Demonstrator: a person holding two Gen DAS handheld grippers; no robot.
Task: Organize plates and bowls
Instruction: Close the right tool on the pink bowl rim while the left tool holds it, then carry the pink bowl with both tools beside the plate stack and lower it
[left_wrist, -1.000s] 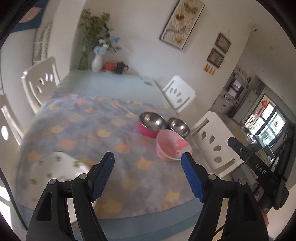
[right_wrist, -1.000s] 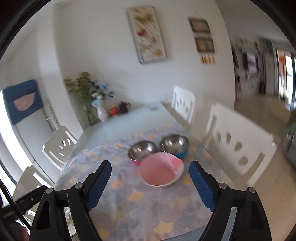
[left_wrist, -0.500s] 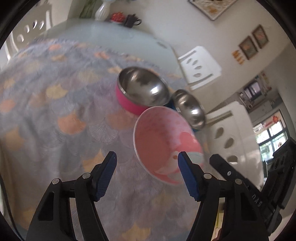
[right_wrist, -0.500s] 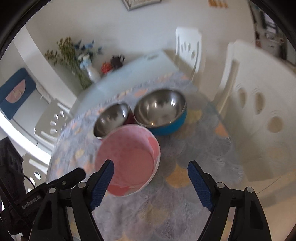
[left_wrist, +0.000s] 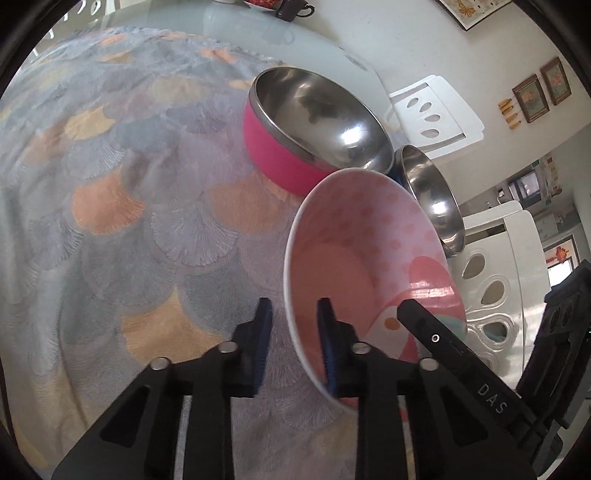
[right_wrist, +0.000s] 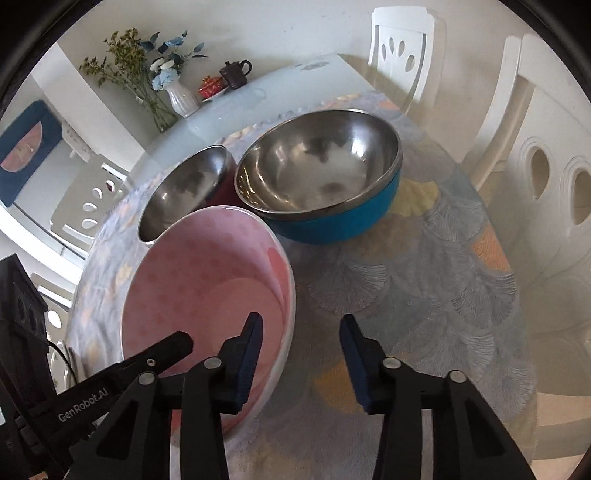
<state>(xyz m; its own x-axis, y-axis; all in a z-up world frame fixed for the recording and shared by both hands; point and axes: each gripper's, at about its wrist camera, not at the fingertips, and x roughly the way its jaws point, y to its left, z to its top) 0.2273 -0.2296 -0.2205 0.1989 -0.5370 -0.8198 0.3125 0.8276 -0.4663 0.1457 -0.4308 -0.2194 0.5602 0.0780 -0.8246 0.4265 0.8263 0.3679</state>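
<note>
A pink patterned bowl sits on the patterned cloth near the table's near edge; it also shows in the right wrist view. My left gripper straddles its left rim, jaws narrowed, one finger inside and one outside, with a small gap still showing. My right gripper straddles the opposite rim, jaws wider, left finger inside the bowl. Behind it stand a steel bowl with a pink shell, also in the right wrist view, and a steel bowl with a blue shell, seen edge-on in the left wrist view.
The table carries a vase of flowers, a dark teapot and a red dish at the far end. White chairs stand along the right side and far corner.
Both grippers have moved down and in onto the pink bowl's rim from opposite sides. Both pairs of jaws have narrowed, the left more than the right.
</note>
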